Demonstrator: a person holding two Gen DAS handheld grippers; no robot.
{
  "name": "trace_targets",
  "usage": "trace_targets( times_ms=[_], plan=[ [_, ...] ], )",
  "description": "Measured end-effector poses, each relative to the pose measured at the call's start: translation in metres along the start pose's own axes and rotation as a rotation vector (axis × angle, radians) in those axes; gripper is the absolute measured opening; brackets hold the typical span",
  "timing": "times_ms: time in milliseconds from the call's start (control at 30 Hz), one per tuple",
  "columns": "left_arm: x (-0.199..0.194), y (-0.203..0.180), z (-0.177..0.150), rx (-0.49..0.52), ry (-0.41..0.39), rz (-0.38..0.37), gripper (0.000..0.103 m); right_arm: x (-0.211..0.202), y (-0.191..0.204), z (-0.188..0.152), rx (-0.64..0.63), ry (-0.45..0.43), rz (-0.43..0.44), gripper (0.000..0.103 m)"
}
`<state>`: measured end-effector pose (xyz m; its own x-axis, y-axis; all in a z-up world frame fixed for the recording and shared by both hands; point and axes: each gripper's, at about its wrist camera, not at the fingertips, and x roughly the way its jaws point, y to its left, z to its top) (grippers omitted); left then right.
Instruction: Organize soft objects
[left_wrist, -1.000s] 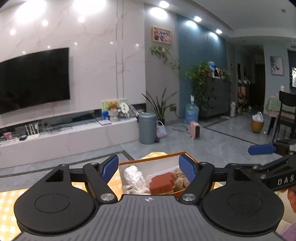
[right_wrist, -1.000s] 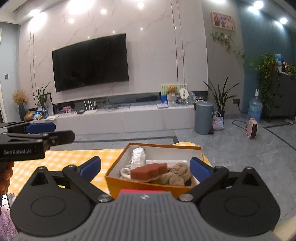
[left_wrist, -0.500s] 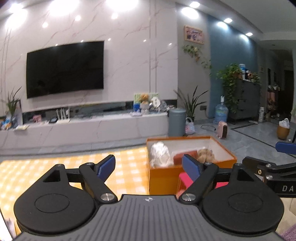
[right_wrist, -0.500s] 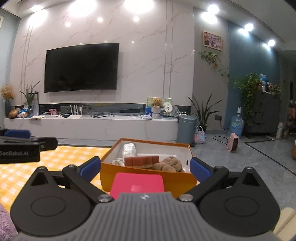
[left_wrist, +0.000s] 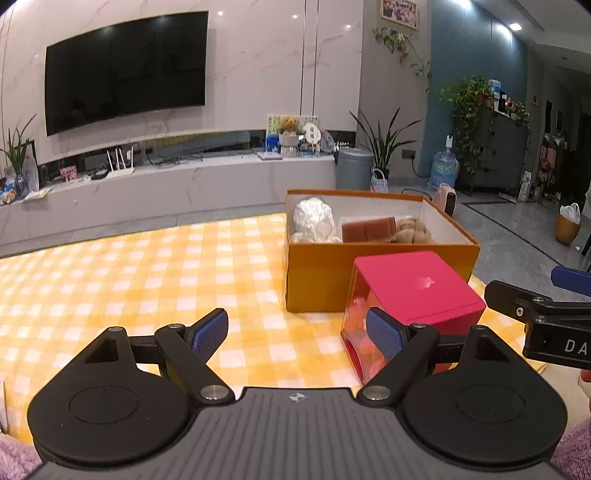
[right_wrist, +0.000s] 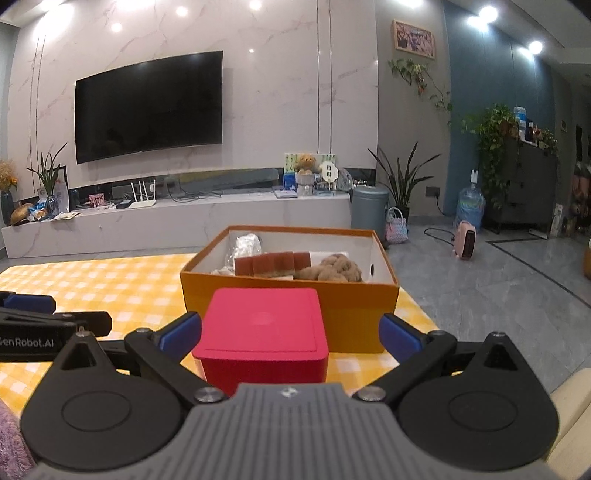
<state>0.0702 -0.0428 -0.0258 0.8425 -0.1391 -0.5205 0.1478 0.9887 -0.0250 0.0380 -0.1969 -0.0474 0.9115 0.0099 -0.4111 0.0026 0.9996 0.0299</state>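
An open orange box (left_wrist: 325, 277) (right_wrist: 354, 314) stands on the yellow checked cloth (left_wrist: 129, 277). In it lie a silvery white crinkled bundle (left_wrist: 314, 218) (right_wrist: 247, 243), a red-brown sponge block (left_wrist: 367, 229) (right_wrist: 273, 263) and a tan plush toy (left_wrist: 413, 230) (right_wrist: 334, 267). A pink lidded cube container (left_wrist: 413, 291) (right_wrist: 264, 332) stands in front of the box. My left gripper (left_wrist: 297, 332) is open and empty over the cloth, left of the cube. My right gripper (right_wrist: 290, 332) is open, its fingers either side of the cube.
The cloth's right edge drops to grey floor (right_wrist: 480, 280). A white TV bench (left_wrist: 166, 188) and a grey bin (left_wrist: 352, 173) stand behind. Purple fuzzy fabric (left_wrist: 14, 458) shows at the lower corners. The right gripper's finger (left_wrist: 535, 306) enters the left view from the right.
Both grippers have drawn back and lowered from over the box. The left view has swung left. The pink cube has come into view in front of the box.
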Motion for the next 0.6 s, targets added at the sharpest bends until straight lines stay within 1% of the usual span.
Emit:
trace_targets(
  times_ms=[33, 133, 600],
  plan=[
    [-0.0023, -0.0008, -0.0066, 0.001, 0.002, 0.0, 0.099, 0.0018, 0.0003, -0.0012, -0.002, 0.007, -0.001, 0.1],
    [-0.0042, -0.0021, -0.0115, 0.004, 0.005, 0.004, 0.099, 0.0066, 0.0012, -0.0045, -0.009, 0.024, 0.008, 0.1],
    [-0.012, 0.0009, -0.0105, 0.001, 0.005, 0.013, 0.099, 0.0021, 0.0067, -0.0053, -0.023, 0.02, 0.013, 0.1]
  ],
)
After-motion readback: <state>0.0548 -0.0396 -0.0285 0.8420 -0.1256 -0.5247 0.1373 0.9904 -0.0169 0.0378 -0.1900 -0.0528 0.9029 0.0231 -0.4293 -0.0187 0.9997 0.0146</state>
